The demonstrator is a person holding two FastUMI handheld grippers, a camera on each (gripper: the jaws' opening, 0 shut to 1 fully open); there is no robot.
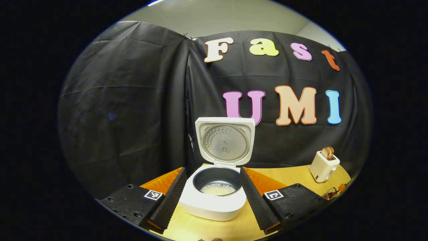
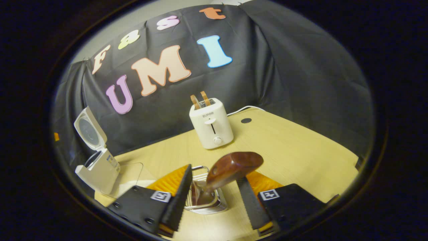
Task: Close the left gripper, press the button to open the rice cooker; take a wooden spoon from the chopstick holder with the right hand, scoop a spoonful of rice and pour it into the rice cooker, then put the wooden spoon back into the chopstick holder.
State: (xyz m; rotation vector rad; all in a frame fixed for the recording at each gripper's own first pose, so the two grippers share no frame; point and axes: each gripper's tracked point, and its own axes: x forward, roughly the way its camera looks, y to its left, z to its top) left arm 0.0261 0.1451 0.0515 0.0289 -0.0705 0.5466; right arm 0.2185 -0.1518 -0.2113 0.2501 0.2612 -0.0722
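Observation:
The white rice cooker (image 1: 214, 204) stands on the wooden table with its lid (image 1: 225, 140) raised upright. A thin layer of rice (image 1: 218, 189) lies in its dark pot. My left gripper (image 1: 212, 170) is open, one finger on each side of the cooker's front. In the right gripper view a dark wooden spoon (image 2: 230, 167) stands bowl-up in the wire chopstick holder (image 2: 207, 204), leaning right. My right gripper (image 2: 214, 174) is open around the holder and spoon; the fingers do not press on the spoon. The open rice cooker (image 2: 100, 170) sits far left there.
A white toaster (image 2: 211, 124) holding two slices of toast stands at the back of the table, and the toaster (image 1: 323, 164) lies right of the cooker. A clear container (image 2: 128, 179) sits between cooker and holder. Black cloth walls close the table's back and sides.

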